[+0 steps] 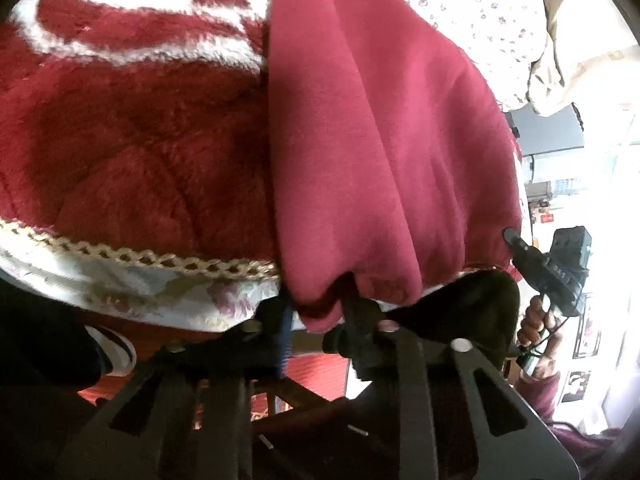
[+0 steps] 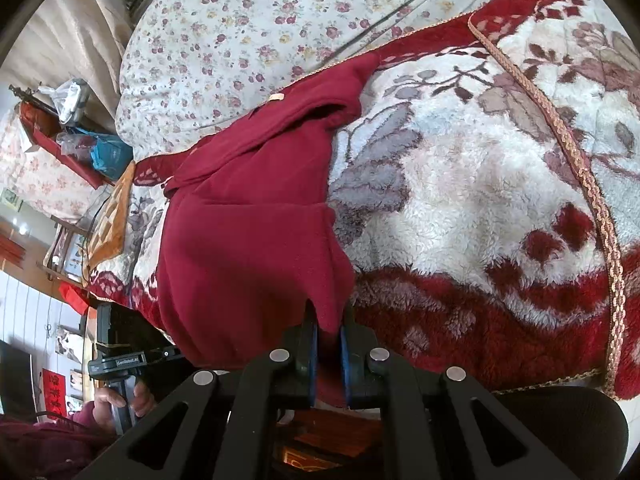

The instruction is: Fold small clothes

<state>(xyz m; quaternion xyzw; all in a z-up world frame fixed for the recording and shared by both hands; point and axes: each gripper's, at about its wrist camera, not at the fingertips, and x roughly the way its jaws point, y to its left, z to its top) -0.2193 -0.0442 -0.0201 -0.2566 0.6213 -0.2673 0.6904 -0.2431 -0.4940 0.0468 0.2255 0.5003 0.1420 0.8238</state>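
A dark red fleece garment [image 2: 248, 216] lies stretched over a plush red and white blanket [image 2: 460, 200] on a bed. My right gripper [image 2: 329, 330] is shut on the garment's near edge. In the left wrist view the same garment [image 1: 384, 152] hangs away from my left gripper [image 1: 320, 304], which is shut on its hem. The right gripper [image 1: 520, 248] shows at the garment's right edge in the left wrist view. The left gripper's body [image 2: 120, 344] shows at lower left in the right wrist view; its fingertips are hidden behind the cloth.
A floral sheet [image 2: 280, 32] covers the bed beyond the blanket. A braided trim [image 1: 140, 256] runs along the blanket's edge. A dark chair back [image 2: 560, 420] sits below the bed edge. Cluttered shelves [image 2: 72, 128] stand at the left.
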